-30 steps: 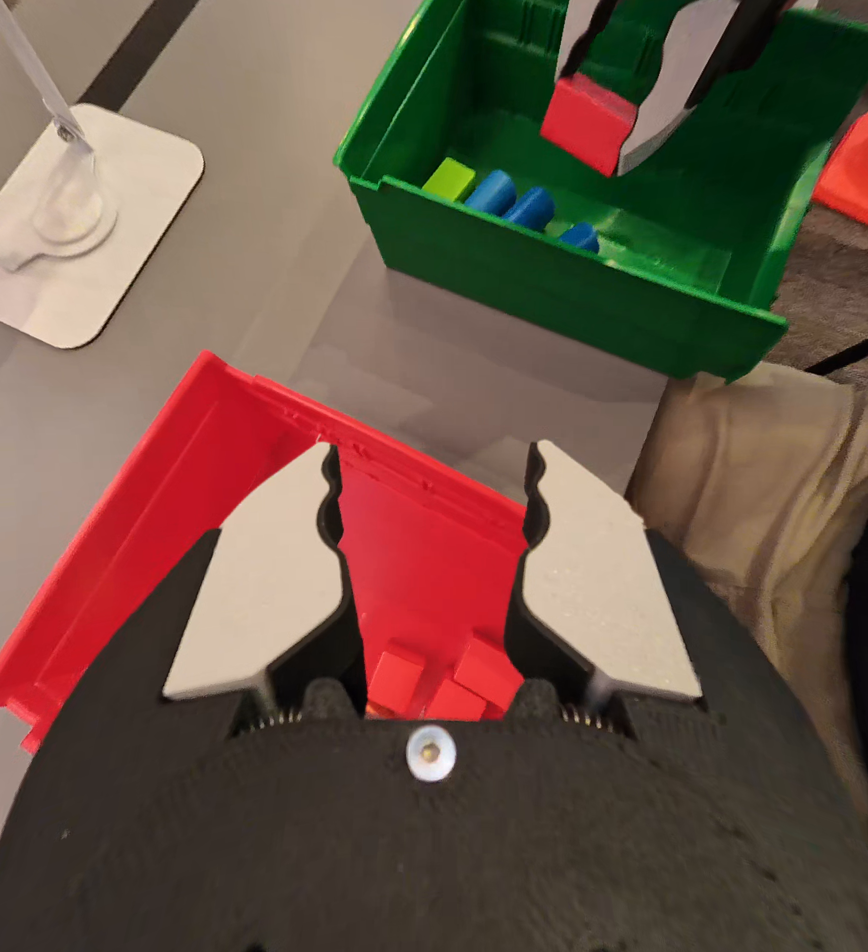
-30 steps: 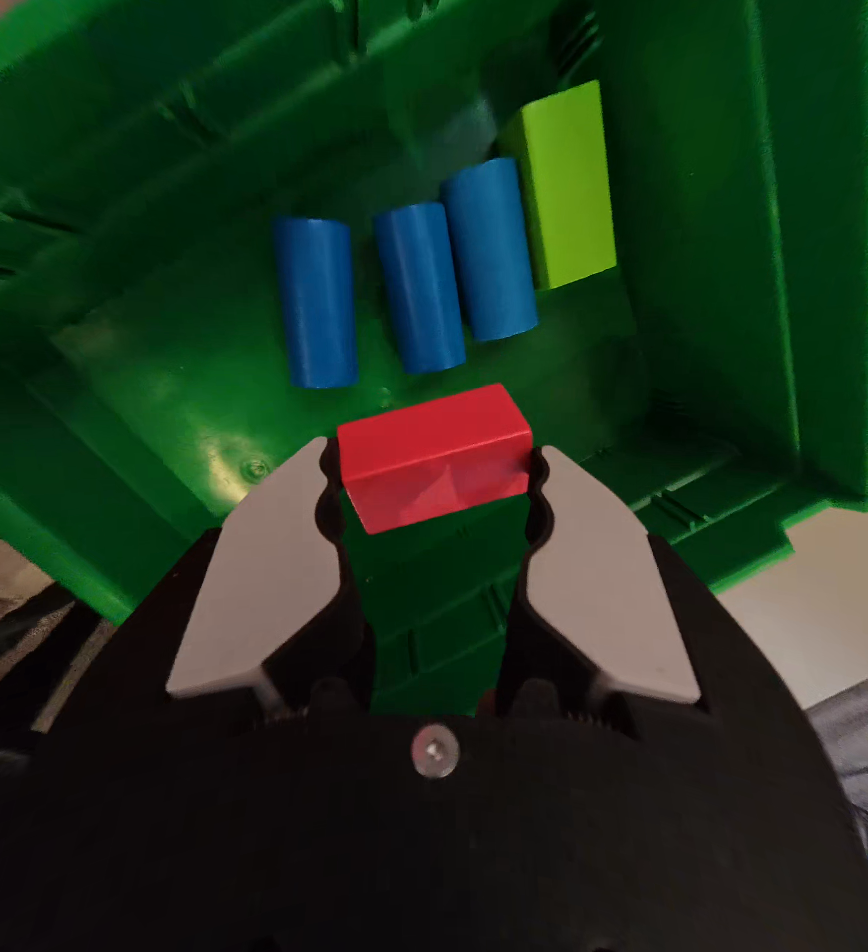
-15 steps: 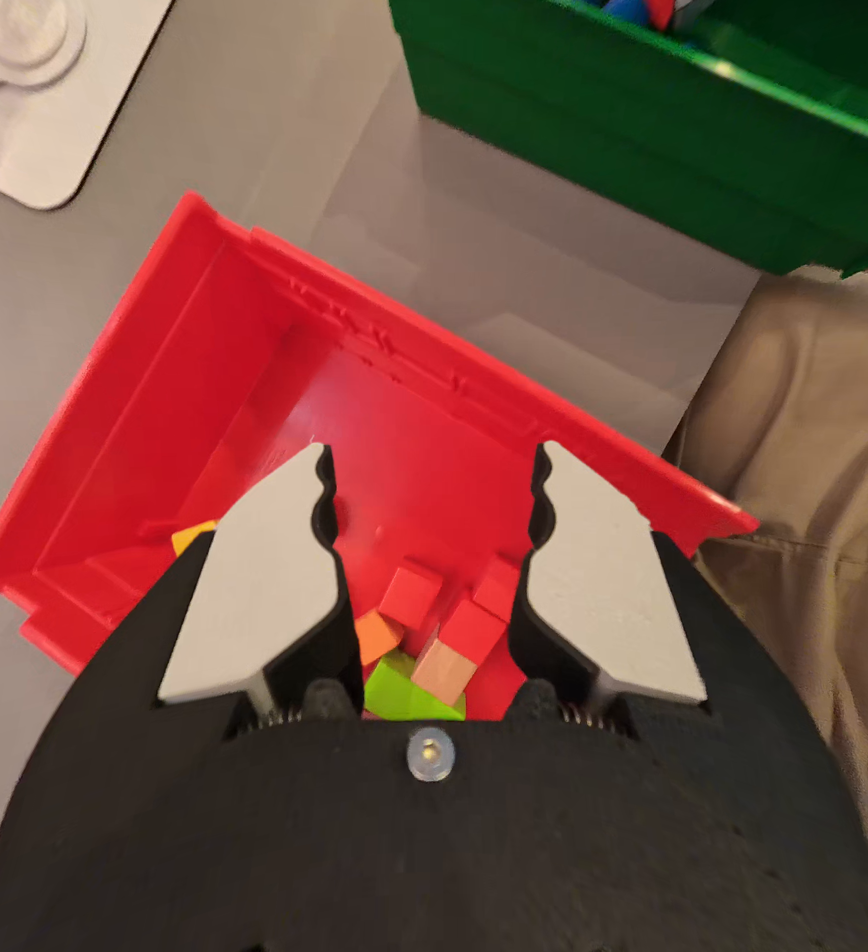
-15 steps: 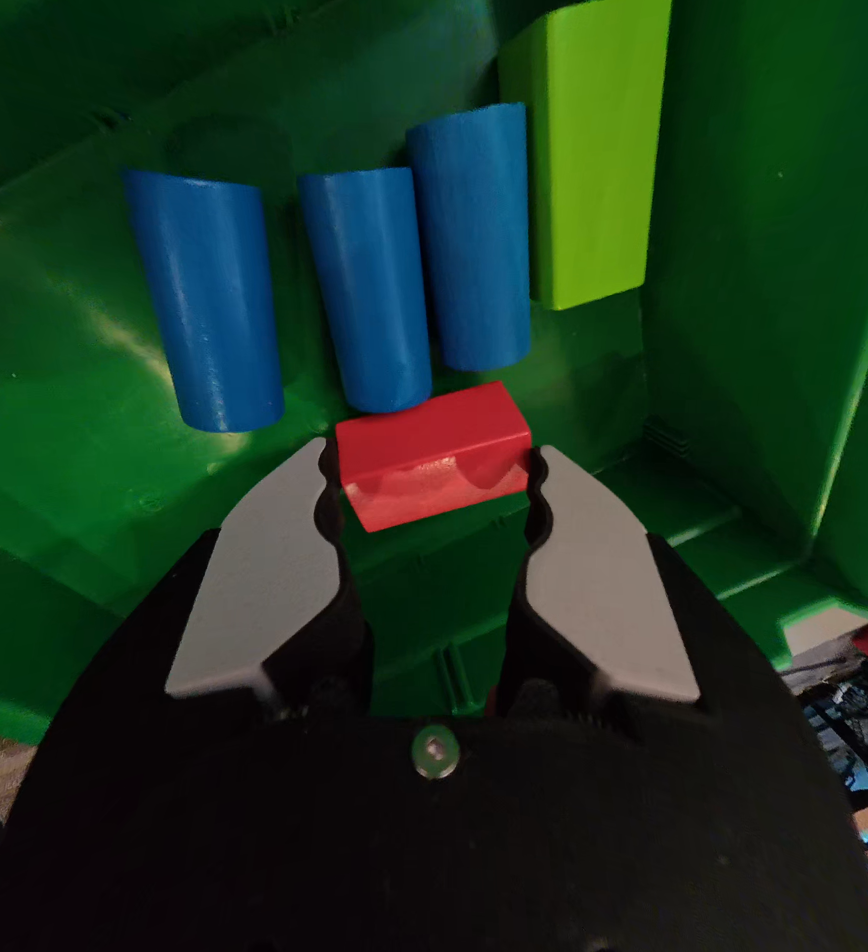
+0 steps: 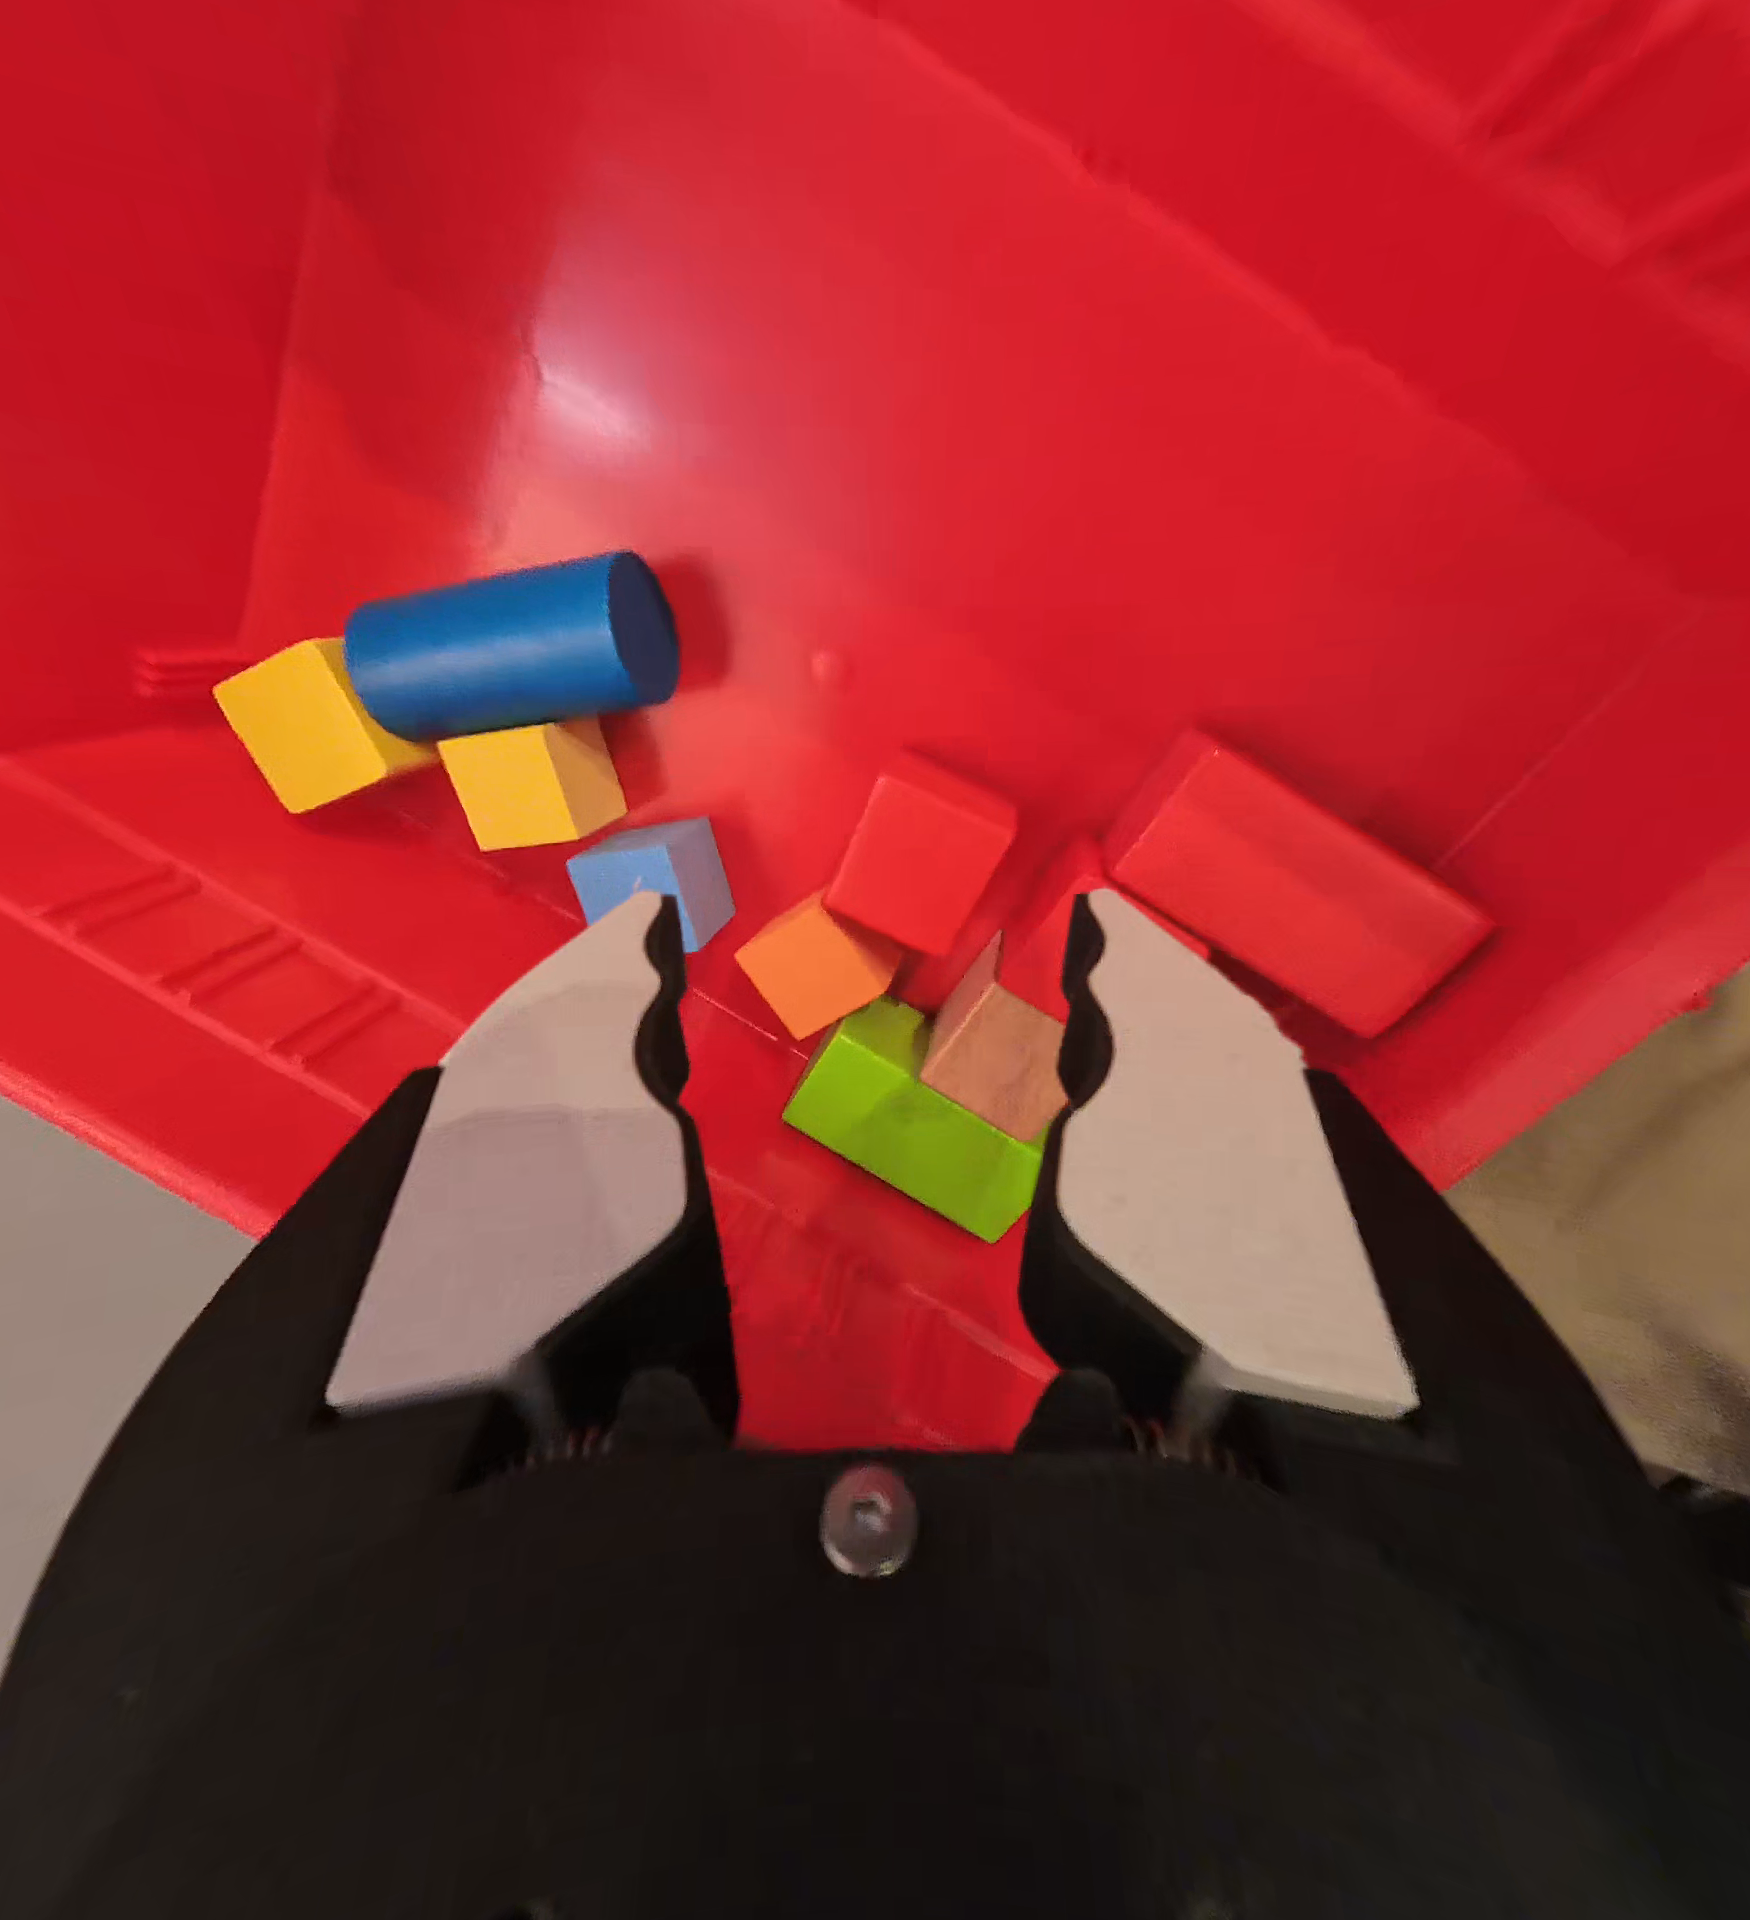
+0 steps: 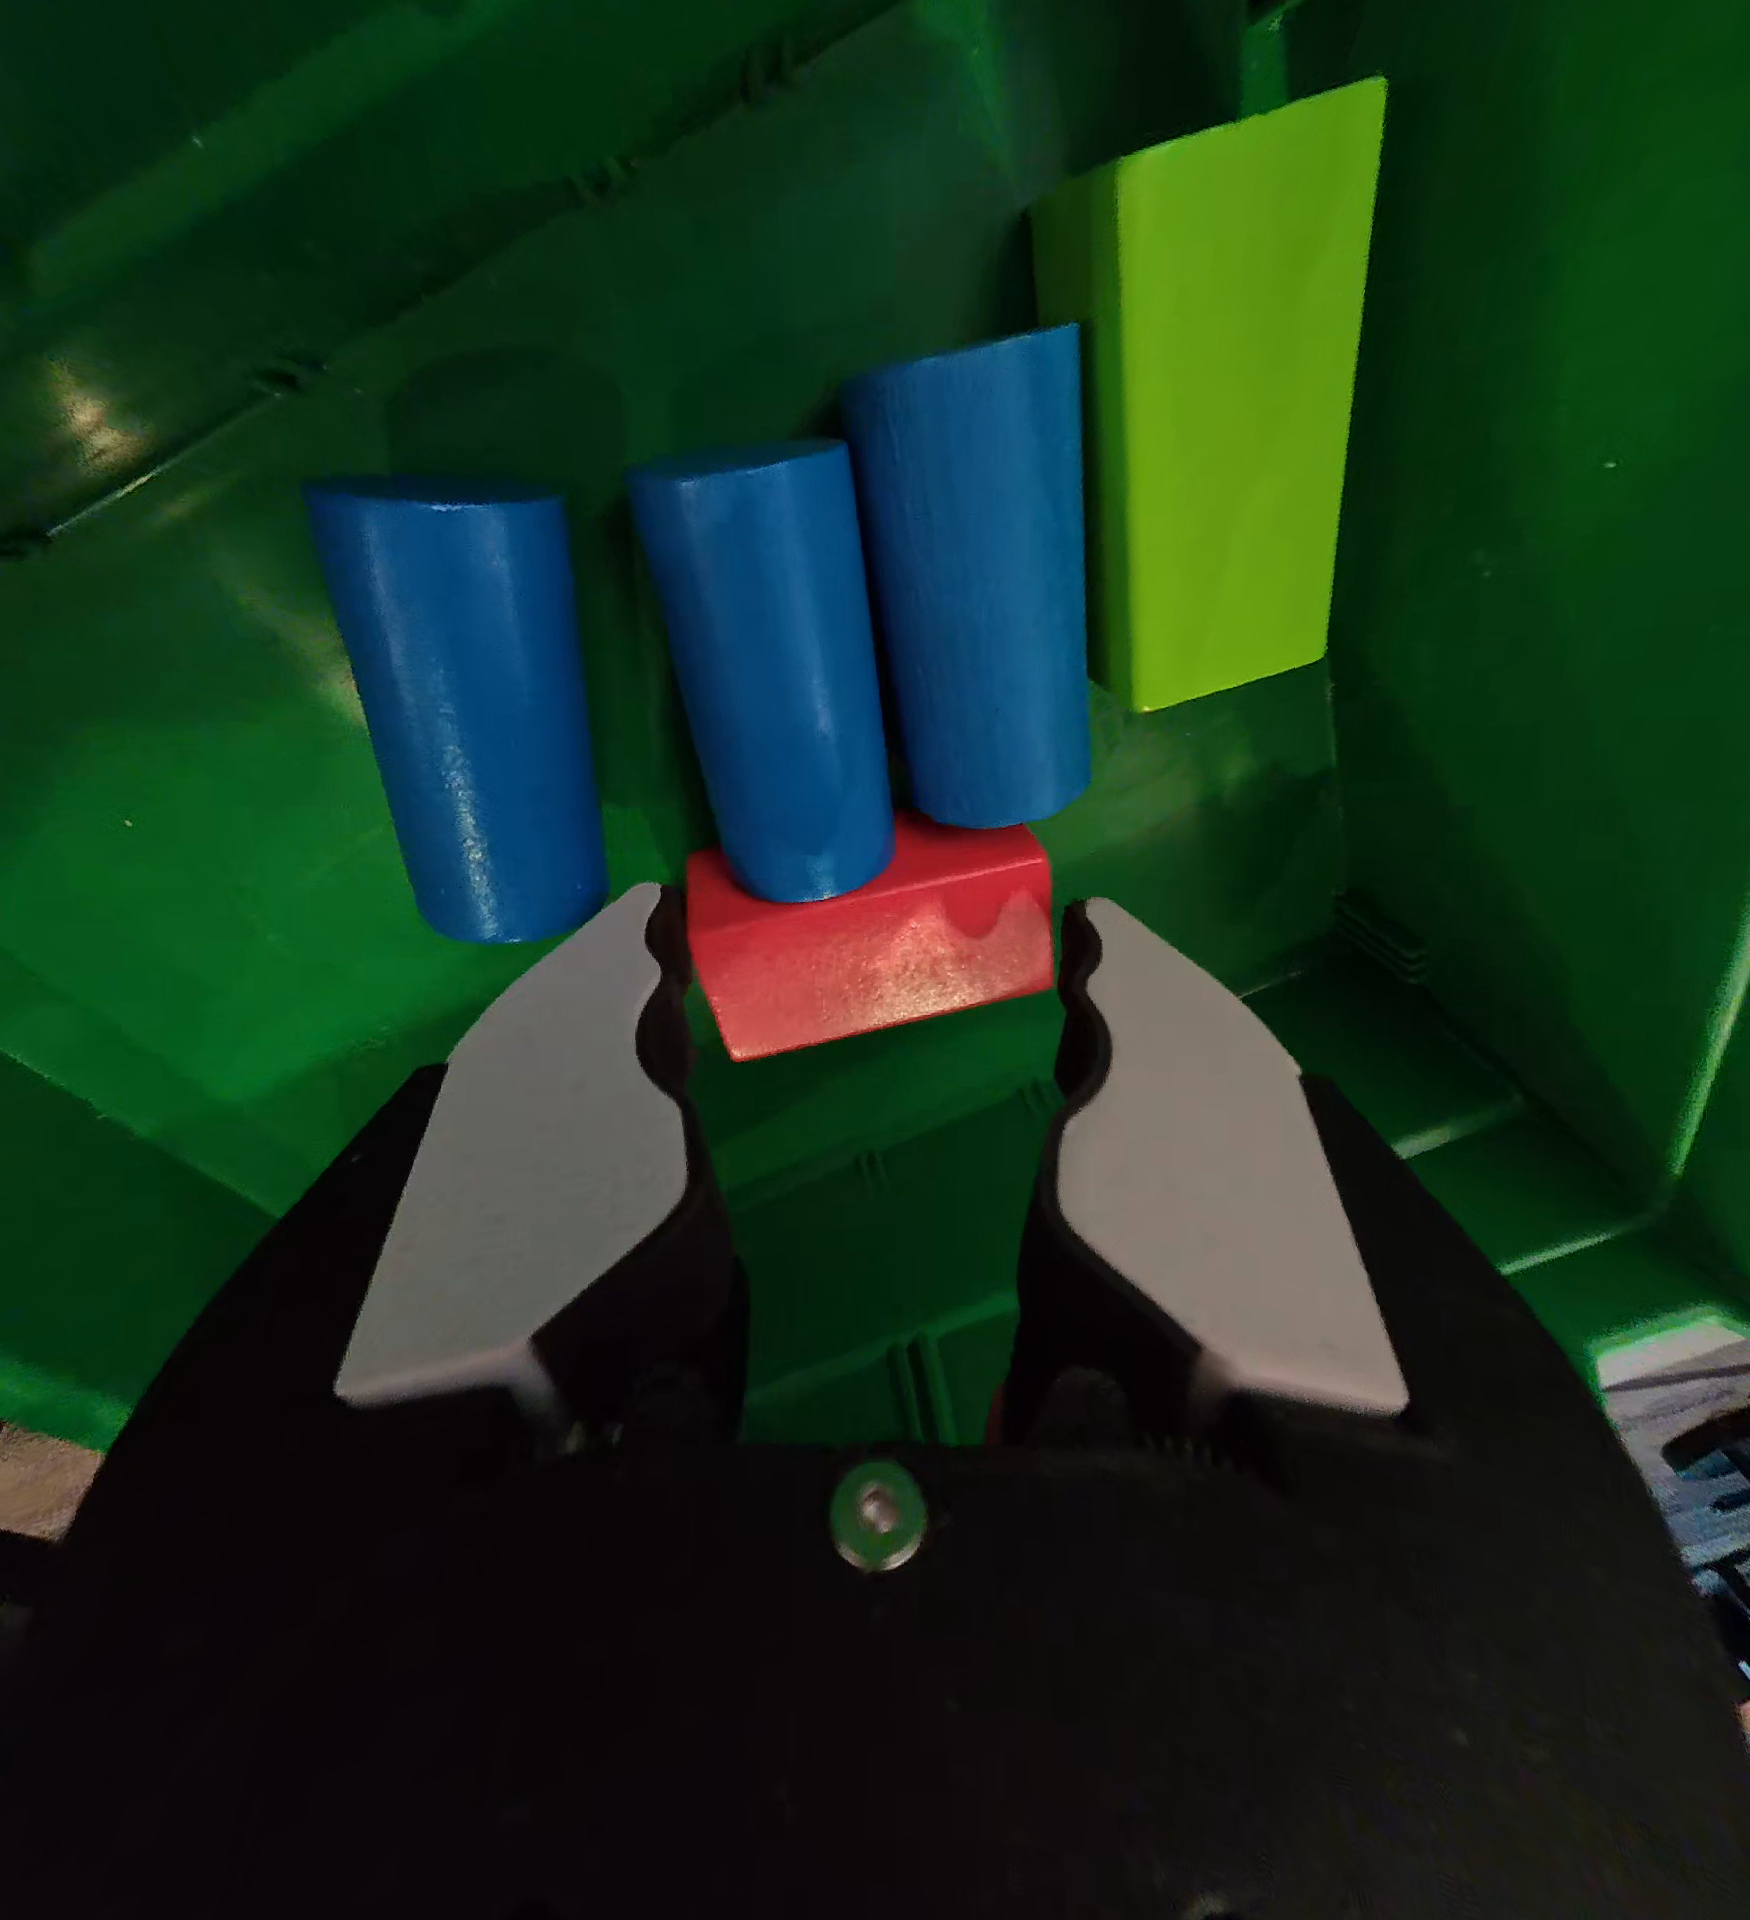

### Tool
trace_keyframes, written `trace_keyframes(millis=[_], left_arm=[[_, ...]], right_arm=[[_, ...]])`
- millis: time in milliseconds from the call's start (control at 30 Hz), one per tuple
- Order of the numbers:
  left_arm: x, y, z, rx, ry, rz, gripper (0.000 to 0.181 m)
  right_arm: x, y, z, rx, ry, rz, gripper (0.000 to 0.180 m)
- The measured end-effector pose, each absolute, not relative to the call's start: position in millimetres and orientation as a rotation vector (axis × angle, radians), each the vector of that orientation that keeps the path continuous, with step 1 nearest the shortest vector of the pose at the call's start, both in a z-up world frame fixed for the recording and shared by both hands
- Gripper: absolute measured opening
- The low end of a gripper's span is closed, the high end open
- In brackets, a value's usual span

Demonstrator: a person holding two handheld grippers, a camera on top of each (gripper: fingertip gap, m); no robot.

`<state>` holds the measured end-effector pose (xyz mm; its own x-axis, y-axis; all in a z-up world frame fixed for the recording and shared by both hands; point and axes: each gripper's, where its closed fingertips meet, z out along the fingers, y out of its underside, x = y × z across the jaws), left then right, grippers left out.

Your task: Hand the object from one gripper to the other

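In the right wrist view, a red block (image 6: 871, 966) lies on the floor of the green bin (image 6: 227, 831), its top edge hidden behind two blue cylinders (image 6: 762, 665) (image 6: 970, 582). My right gripper (image 6: 866, 914) is open around it, with a thin gap on each side of the block. In the left wrist view, my left gripper (image 5: 866, 914) is open and empty, low over the red bin (image 5: 954, 312). Between and just past its fingers lie an orange cube (image 5: 814, 966), a red cube (image 5: 923, 852), a lime block (image 5: 902, 1127) and a tan block (image 5: 996, 1049).
The green bin also holds a third blue cylinder (image 6: 455, 707) and a lime block (image 6: 1235, 395) by its right wall. The red bin holds a blue cylinder (image 5: 507, 644), two yellow cubes (image 5: 299, 727) (image 5: 528, 784), a light blue cube (image 5: 658, 873) and a long red block (image 5: 1297, 894). Beige cloth (image 5: 1681, 1143) lies to the right. About 40 cm separates my left fingertips from my right.
My right gripper went down into the green bin and let go of the red block, which now lies by the cylinders. My left gripper dropped low into the red bin, still open.
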<state>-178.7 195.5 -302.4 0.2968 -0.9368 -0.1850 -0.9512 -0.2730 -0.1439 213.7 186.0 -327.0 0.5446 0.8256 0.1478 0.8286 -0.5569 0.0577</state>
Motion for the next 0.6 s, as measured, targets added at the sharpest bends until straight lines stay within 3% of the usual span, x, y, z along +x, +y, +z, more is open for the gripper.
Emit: trace_keyframes(millis=[267, 467, 600], left_arm=[[-174, 200, -317, -2.288, 1.811, 0.115, 0.045], [-176, 191, -333, -2.322, 1.928, 0.159, 0.052], [-176, 192, -336, -2.33, 1.948, 0.154, 0.034]], right_arm=[[214, 185, -326, -2.747, -1.444, -0.245, 0.067], [219, 182, -323, -2.745, -1.413, -0.244, 0.066], [223, 179, -318, -2.746, -1.387, -0.25, 0.065]])
